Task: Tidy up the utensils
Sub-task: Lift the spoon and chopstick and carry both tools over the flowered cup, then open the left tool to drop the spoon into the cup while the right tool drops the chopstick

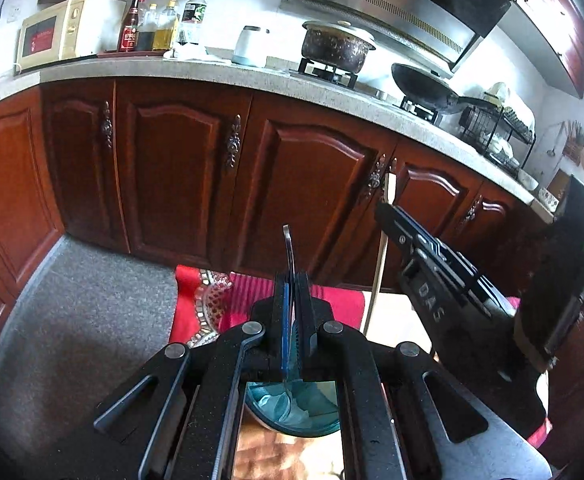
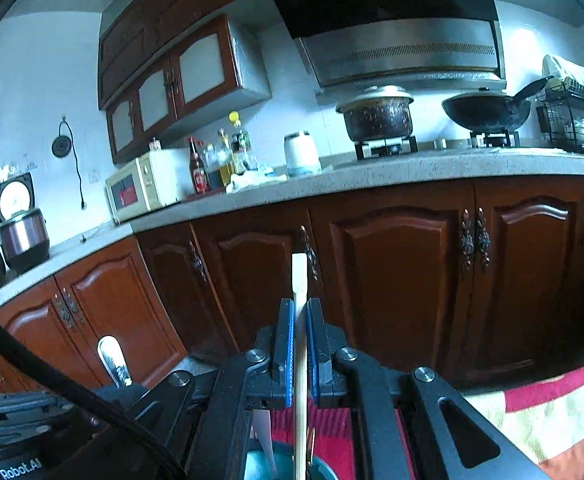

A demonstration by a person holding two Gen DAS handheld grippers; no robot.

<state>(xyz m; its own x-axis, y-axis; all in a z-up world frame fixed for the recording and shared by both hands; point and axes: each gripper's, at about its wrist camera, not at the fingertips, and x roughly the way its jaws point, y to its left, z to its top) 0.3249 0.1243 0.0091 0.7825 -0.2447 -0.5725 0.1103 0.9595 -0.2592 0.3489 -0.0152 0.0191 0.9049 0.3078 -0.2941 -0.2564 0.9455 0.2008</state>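
Note:
My left gripper [image 1: 292, 280] is shut on a thin metal utensil handle [image 1: 288, 248] that stands upright between the pads; its lower end reaches into a teal cup [image 1: 292, 408] below the gripper. My right gripper [image 2: 300, 308] is shut on a pale wooden chopstick [image 2: 299, 276], also upright, with its lower end going down into the same teal cup [image 2: 279, 464]. The right gripper [image 1: 388, 208] and its chopstick [image 1: 380, 264] show at the right of the left wrist view. The utensil handle [image 2: 112, 360] shows at the lower left of the right wrist view.
A red and white striped cloth [image 1: 344, 300] and a glass dish [image 1: 211, 300] lie under the grippers. Dark wood cabinets [image 1: 179, 168] and a stone counter [image 1: 195, 70] stand ahead, with a microwave [image 1: 55, 34], bottles [image 1: 159, 24], a pot [image 1: 336, 46], a wok [image 1: 424, 84] and a dish rack [image 1: 492, 128].

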